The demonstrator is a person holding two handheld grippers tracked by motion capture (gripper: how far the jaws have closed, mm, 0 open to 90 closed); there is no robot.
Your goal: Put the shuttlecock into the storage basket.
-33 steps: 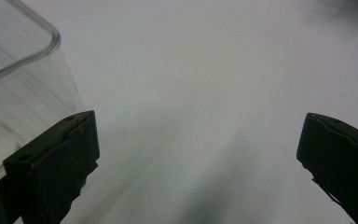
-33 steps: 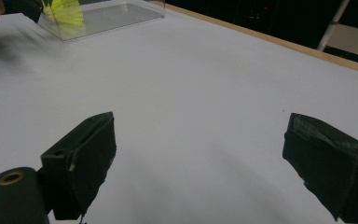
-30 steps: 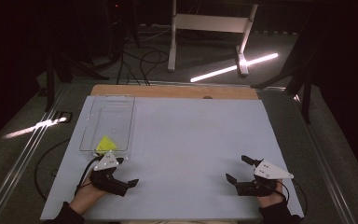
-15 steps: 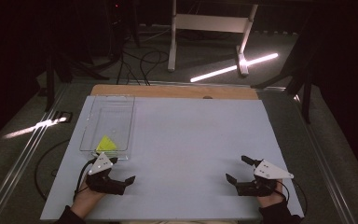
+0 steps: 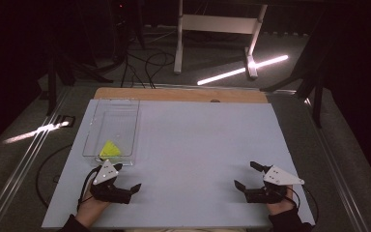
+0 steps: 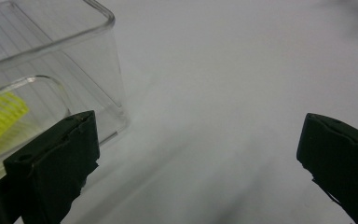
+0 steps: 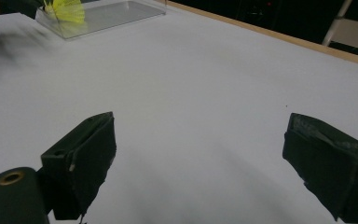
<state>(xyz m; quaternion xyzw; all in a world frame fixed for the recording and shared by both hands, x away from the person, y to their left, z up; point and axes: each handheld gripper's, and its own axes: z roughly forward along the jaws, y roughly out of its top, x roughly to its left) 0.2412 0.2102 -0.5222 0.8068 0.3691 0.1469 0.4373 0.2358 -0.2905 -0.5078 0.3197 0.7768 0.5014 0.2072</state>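
**Both grippers wide and empty near the bottom of the table**

In the high view, the left gripper [image 5: 127, 178] rests at lower left, jaws wide apart, holding nothing. Just above it stands the clear box [image 5: 123, 108] with a yellow piece [image 5: 109, 149] inside. The right gripper [image 5: 246, 175] sits at lower right, also spread wide and empty, on the white table [image 5: 198, 145].

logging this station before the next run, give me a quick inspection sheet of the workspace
surface: white table top, wooden strip along far edge
job's things: clear plastic tray at left; yellow ribbed piece at its near end
clutter: nothing seen
grippers: left gripper open, just short of the tray; right gripper open over bare surface
cables: one trails from each gripper; more on the floor beyond
surroundings: dark room, white stand frame, bright light strip on floor
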